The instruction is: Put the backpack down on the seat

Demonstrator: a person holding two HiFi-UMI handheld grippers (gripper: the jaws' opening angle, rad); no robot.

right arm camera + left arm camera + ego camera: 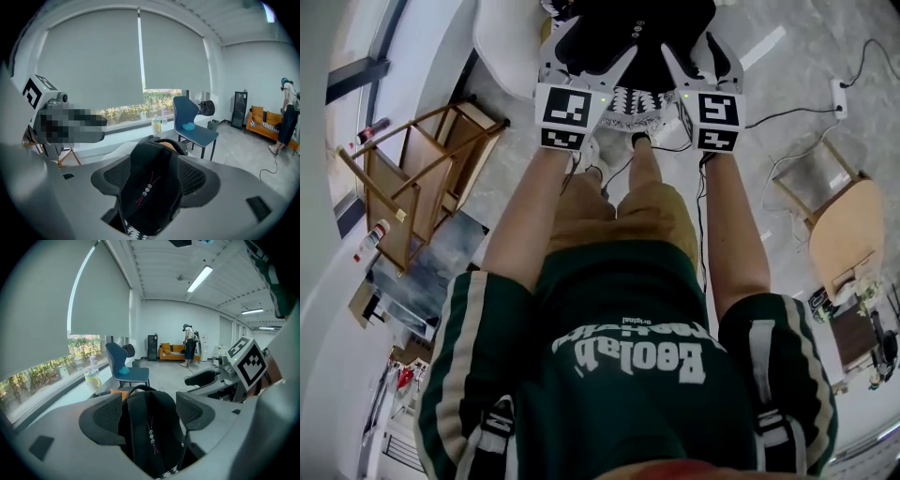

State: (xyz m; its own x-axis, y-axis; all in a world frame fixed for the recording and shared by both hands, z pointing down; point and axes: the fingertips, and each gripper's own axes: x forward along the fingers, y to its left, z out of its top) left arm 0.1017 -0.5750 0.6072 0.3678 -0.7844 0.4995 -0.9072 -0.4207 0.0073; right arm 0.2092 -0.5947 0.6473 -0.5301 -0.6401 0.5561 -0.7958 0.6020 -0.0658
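Black fabric fills both sets of jaws: your left gripper [150,409] and right gripper [157,176] each clamp the backpack [628,28], held up beyond your knees. Ahead by the window stands a blue chair [193,124] (something small and blue lies on its seat). A wooden stool [412,178] lies tipped at your left.

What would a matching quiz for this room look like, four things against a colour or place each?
Things: 1 backpack; 2 chair; 3 sofa; 4 bottle.
Descriptions: A orange, at the far wall; B on the window ledge; C black, clamped between jaws; D blue, beside the window.
Pairs: 1-C, 2-D, 3-A, 4-B.
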